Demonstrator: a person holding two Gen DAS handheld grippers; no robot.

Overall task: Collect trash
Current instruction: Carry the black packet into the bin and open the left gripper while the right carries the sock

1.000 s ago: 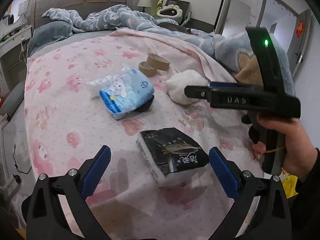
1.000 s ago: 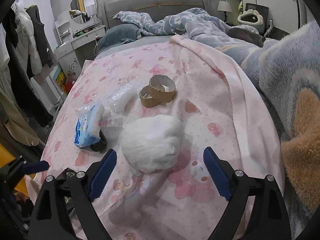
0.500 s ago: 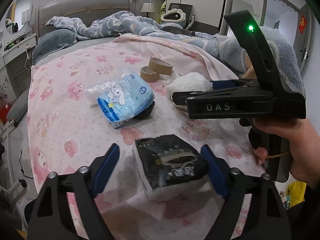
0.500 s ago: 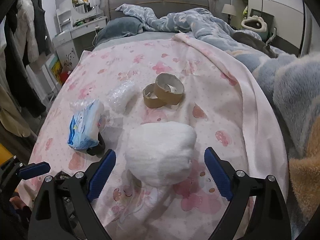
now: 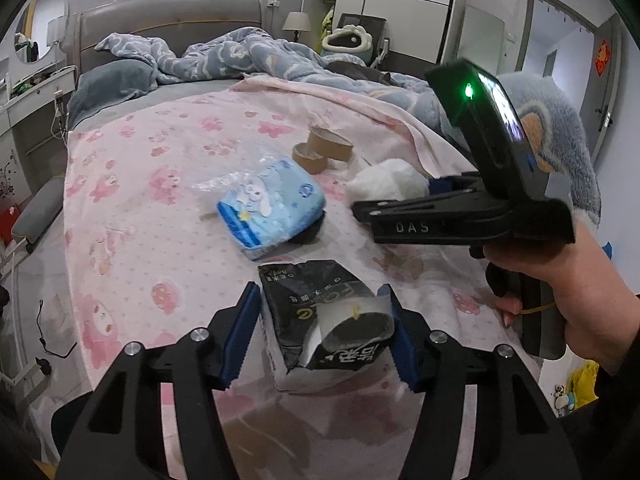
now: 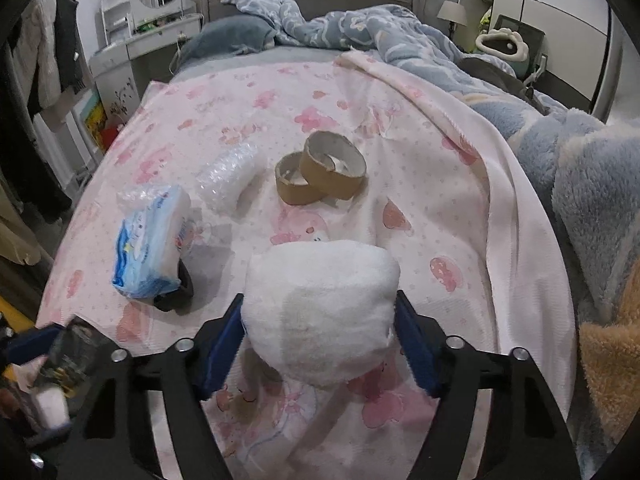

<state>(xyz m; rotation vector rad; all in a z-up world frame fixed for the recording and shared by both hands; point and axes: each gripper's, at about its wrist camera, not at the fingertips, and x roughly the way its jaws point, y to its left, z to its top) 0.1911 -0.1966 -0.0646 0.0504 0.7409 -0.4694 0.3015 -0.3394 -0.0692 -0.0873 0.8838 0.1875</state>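
Observation:
On the pink bedsheet [image 5: 160, 184] lies scattered trash. My left gripper [image 5: 320, 336] is shut on a black tissue pack [image 5: 320, 312], its blue pads pressing both sides. My right gripper [image 6: 320, 340] is shut on a white fluffy wad [image 6: 324, 304]; this gripper also shows in the left wrist view [image 5: 460, 216] at right. A blue cartoon tissue pack [image 5: 272, 204] lies in the middle over a small black item [image 6: 176, 296]. Two cardboard tape cores [image 6: 320, 172] and a clear bubble-wrap roll [image 6: 228, 178] lie farther back.
A rumpled blue quilt [image 5: 240, 56] and grey pillow [image 5: 112, 84] lie at the headboard end. A plush blue blanket [image 6: 580, 184] borders the right side. A dresser [image 6: 152, 44] and hanging clothes [image 6: 36, 80] stand left of the bed.
Both grippers moved forward and closed: the left onto the black tissue pack, the right onto the white fluffy wad. The other items have not moved.

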